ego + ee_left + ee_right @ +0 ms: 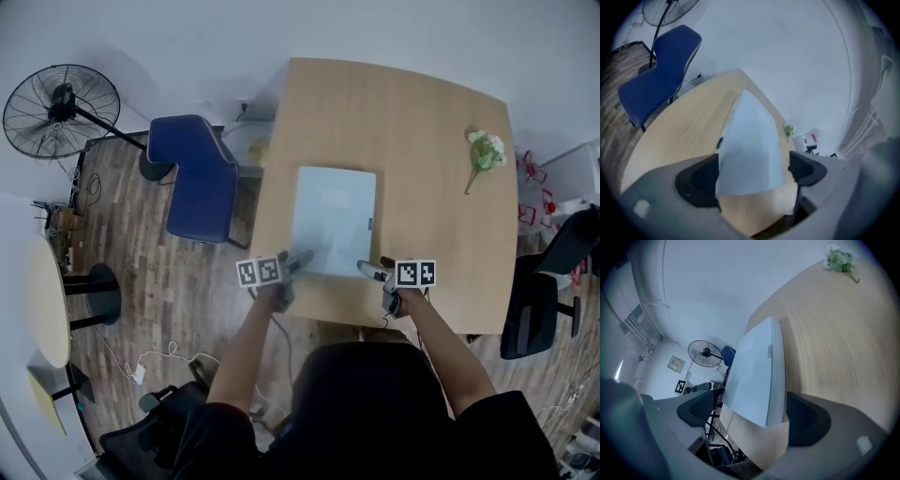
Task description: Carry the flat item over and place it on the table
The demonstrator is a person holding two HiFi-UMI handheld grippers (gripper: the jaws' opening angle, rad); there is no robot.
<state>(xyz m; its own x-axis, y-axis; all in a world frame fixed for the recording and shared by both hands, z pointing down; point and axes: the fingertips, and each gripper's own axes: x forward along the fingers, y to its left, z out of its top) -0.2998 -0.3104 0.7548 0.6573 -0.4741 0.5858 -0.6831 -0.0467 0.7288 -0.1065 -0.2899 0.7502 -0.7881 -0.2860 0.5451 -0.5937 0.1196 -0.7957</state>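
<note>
A pale blue flat item [333, 217] lies on the wooden table [412, 141], near the front edge. My left gripper [298, 262] is at its near left corner and my right gripper [370, 272] at its near right corner. In the left gripper view the item's corner [750, 145] sits between the jaws of the left gripper [752, 176], with a gap to each pad. The right gripper view shows the item's edge [752, 371] between the jaws of the right gripper [750, 411], a gap at the left pad. Both grippers are open.
A small bunch of white flowers [486, 152] lies at the table's far right. A blue chair [202, 178] stands left of the table and a floor fan [61, 111] beyond it. A black office chair [534, 309] is at the right, a round side table [47, 300] at the far left.
</note>
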